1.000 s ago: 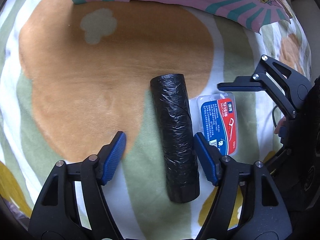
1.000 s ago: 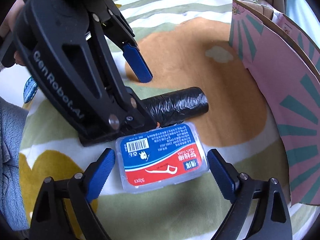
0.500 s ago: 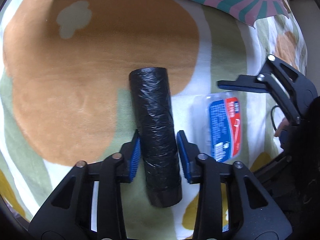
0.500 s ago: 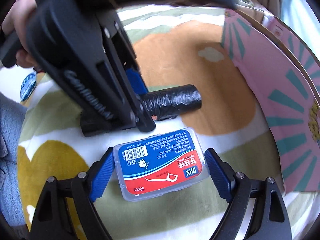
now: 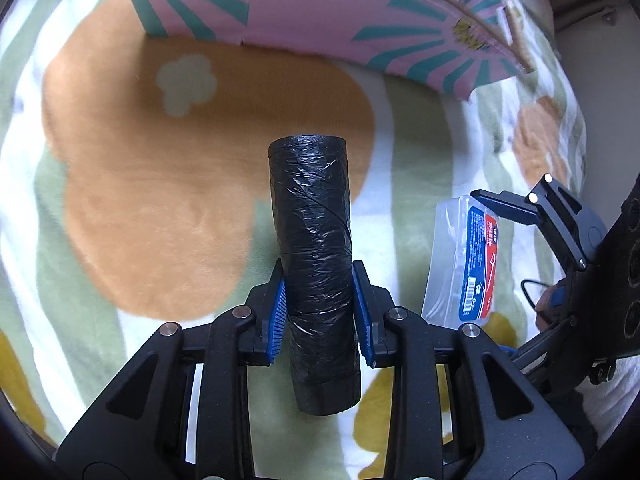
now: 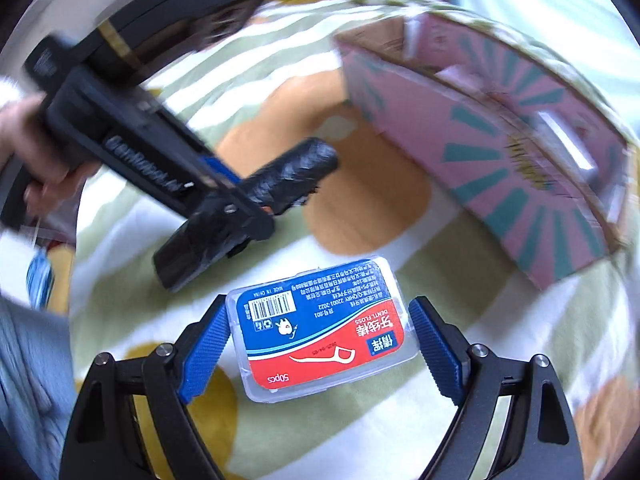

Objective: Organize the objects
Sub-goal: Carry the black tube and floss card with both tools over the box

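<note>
Black roll [image 5: 314,264]; red-blue floss box [image 6: 320,330]; pink-teal sunburst carton [image 5: 320,12]

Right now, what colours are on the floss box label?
Blue above red, with white print, on the floss box; clearest in the right wrist view.

Home setting, likely a bed or sofa; whole work surface is a plush fleece blanket [image 5: 168,208] with green and white stripes plus orange and mustard blobs, soft pile visible; household clutter on it: pink cardboard box [image 6: 520,168] with teal sunburst print, open top; roll of black bin bags [image 5: 316,260]; clear plastic dental floss pick case [image 6: 320,328] marked 50pcs; daylight from top right in the right wrist view; can't tell which room exactly.
</note>
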